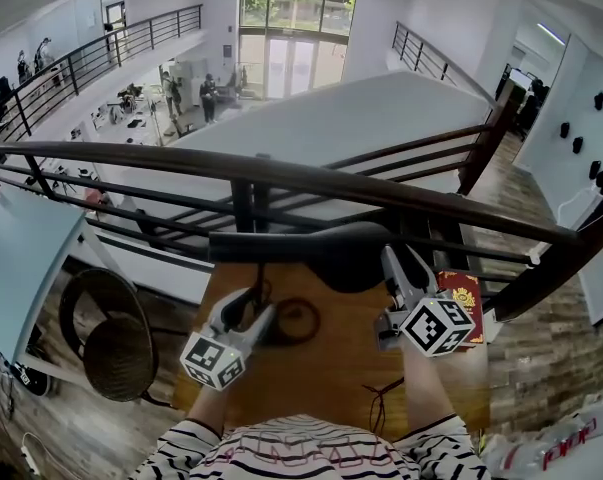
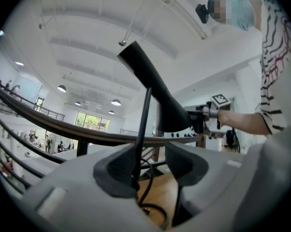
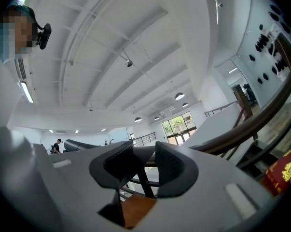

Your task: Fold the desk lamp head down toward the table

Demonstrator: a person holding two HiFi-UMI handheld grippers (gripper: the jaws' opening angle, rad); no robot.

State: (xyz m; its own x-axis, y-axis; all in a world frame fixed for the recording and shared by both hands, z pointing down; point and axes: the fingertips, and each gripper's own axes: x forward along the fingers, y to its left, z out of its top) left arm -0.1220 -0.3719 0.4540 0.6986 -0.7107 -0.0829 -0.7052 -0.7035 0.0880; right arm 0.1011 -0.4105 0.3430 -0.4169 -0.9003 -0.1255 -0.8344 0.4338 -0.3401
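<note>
A black desk lamp stands on the wooden table [image 1: 321, 378]. Its long head [image 1: 311, 248] lies about level across the head view, over the round base [image 1: 296, 320]. My left gripper [image 1: 249, 310] is at the thin stem [image 2: 141, 134]. The stem runs between the jaws close to the left pad, the other pad stands apart from it, and the gripper [image 2: 150, 166] is open. My right gripper [image 1: 406, 268] is at the head's wide right end and looks shut on its rim. In the right gripper view the lamp head [image 3: 82, 145] runs in from the left behind the jaws of that gripper [image 3: 144, 166].
A dark handrail [image 1: 281, 178] with bars runs right behind the table. A red box [image 1: 463, 303] lies at the table's right edge. A thin cable [image 1: 381, 393] trails across the near tabletop. A round woven seat [image 1: 116, 353] stands on the floor to the left.
</note>
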